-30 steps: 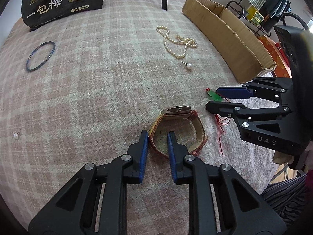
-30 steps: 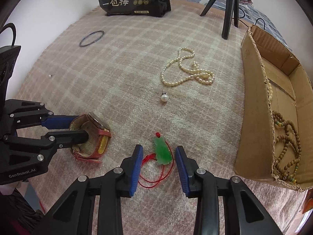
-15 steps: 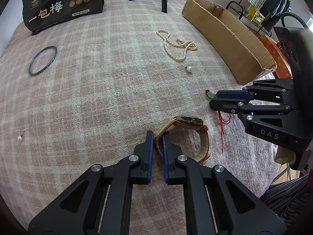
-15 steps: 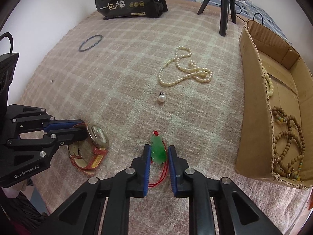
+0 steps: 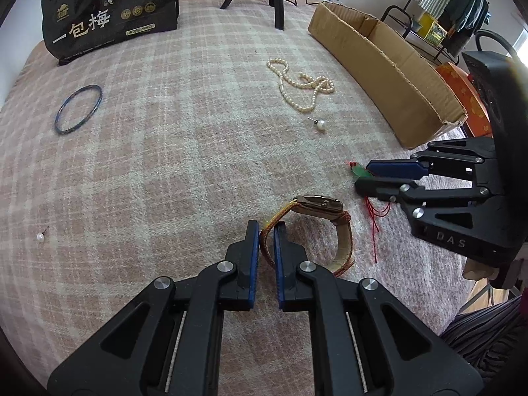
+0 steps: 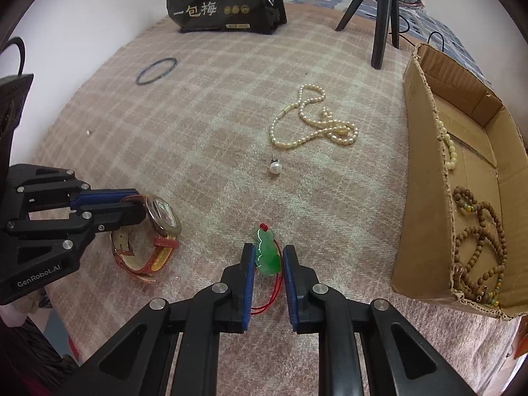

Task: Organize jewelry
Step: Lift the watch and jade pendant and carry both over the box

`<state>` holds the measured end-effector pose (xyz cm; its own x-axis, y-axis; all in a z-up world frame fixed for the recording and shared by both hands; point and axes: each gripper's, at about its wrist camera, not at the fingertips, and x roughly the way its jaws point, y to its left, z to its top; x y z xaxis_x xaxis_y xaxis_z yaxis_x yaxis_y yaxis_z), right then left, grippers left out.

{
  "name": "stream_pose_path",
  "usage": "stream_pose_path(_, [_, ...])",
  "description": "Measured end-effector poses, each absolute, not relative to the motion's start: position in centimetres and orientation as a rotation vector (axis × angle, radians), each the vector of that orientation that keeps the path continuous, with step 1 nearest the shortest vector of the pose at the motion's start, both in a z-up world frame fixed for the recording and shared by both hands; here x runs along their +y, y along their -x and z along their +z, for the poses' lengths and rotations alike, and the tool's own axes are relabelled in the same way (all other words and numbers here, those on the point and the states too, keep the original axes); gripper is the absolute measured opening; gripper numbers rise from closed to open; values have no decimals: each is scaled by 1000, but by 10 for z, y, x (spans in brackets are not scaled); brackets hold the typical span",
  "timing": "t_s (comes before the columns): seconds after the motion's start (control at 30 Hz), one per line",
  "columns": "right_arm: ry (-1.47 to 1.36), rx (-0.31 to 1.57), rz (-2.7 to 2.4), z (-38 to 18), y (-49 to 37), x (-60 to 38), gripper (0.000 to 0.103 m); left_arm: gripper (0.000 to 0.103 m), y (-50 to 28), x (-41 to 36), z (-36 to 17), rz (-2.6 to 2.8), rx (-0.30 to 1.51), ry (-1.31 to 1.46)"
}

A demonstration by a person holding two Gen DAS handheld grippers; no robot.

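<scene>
A watch with a red and yellow strap stands on edge on the pink checked blanket. My left gripper is shut on its near strap; from the right wrist view the left gripper comes in from the left beside the watch. A green pendant on a red cord lies between the pads of my right gripper. Those jaws are opening, with a sliver of cord showing at the right pad. From the left wrist view the pendant pokes out past the right gripper.
A pearl necklace and a pearl stud lie further out. A blue bangle and a small pearl stud lie to the left. The cardboard box on the right holds bead strings. A black bag and tripod stand at the back.
My left gripper closed onto the watch strap and the watch tipped up on edge. My right gripper narrowed from wide apart to close around the green pendant.
</scene>
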<state>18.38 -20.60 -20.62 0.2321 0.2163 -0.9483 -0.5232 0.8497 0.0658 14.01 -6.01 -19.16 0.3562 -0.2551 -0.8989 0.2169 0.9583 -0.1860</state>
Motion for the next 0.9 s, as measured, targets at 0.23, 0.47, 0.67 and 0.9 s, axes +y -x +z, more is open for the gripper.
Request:
stream_pose_path(0.23, [321, 1237, 518, -213, -187, -199, 26, 7, -141, -60, -193, -298, 1169, 34])
stream_pose_path(0.47, [276, 1227, 519, -204, -188, -203, 14, 7, -141, -53, -186, -286, 1152, 52])
stream_pose_path(0.67, [235, 1164, 527, -178, -185, -207, 14, 7, -143, -54, -172, -292, 1116, 58])
stream_pose_path(0.9, [159, 1070, 521, -140, -187, -217, 14, 7, -146, -53, -155, -298, 1079, 84])
